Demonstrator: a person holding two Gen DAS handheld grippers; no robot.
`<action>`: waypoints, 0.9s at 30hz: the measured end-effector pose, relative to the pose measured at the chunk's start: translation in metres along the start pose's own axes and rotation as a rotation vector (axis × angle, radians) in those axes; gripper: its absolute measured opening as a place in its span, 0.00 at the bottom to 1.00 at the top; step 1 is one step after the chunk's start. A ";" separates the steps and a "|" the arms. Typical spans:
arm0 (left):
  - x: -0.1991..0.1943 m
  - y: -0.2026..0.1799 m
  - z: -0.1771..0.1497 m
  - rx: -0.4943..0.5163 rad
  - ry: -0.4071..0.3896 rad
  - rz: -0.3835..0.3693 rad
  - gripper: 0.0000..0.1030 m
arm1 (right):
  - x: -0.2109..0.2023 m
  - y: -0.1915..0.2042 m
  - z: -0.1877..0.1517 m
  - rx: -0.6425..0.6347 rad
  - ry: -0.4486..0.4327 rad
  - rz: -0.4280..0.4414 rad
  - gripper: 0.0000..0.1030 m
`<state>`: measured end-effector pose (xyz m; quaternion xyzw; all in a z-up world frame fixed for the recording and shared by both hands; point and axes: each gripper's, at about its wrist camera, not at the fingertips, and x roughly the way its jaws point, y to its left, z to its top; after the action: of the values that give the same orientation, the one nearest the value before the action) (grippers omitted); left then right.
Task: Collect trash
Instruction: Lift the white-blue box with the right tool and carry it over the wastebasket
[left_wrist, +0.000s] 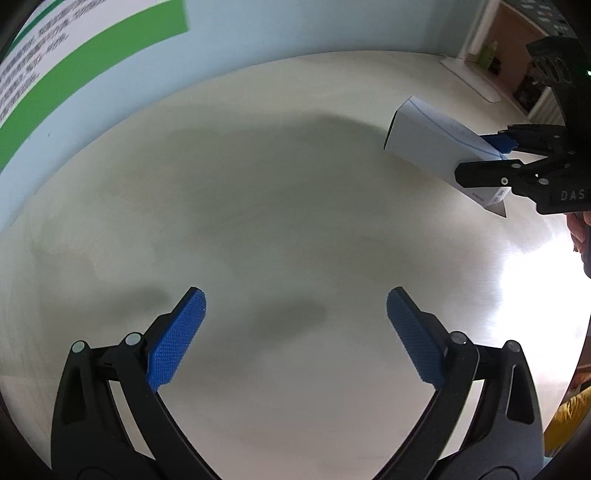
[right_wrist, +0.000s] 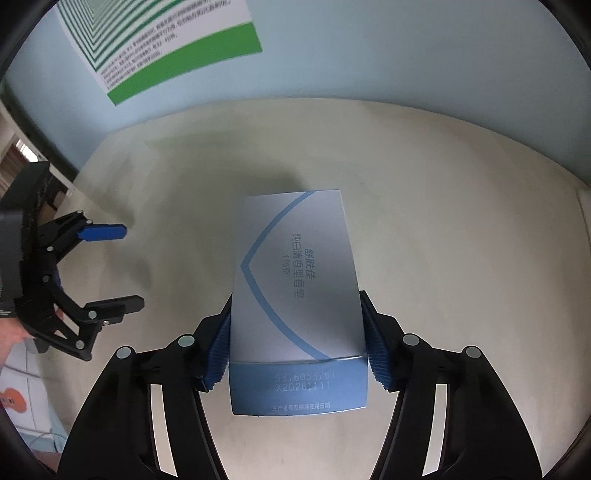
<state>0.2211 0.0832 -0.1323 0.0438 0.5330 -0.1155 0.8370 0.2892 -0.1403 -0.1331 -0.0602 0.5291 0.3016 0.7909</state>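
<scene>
Right gripper (right_wrist: 295, 343) jaws clamped on soap box (right_wrist: 295, 280), printing legible here only; left gripper (left_wrist: 295, 332) jaws wide, empty.

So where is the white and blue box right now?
The box sits between the right gripper's blue pads, over the pale table; the open left gripper is beside it.

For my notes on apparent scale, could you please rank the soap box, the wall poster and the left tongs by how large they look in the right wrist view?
1. Wall poster, cropped by the frame edge.
2. Soap box, gripped by the right tongs; it looks about as large as the poster, and its nearness to the camera inflates it, so their order is unsure.
3. Left tongs, open and empty.
</scene>
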 end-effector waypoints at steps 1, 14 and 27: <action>-0.003 -0.008 0.001 0.016 -0.005 -0.003 0.93 | -0.006 0.000 -0.005 0.011 -0.011 -0.002 0.60; -0.023 -0.155 0.001 0.270 -0.037 -0.137 0.93 | -0.151 -0.058 -0.151 0.242 -0.155 -0.086 0.60; -0.052 -0.371 -0.078 0.686 -0.027 -0.337 0.93 | -0.301 -0.073 -0.406 0.599 -0.280 -0.271 0.60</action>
<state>0.0418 -0.2533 -0.1004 0.2317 0.4519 -0.4240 0.7499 -0.0744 -0.4924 -0.0626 0.1468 0.4680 0.0309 0.8709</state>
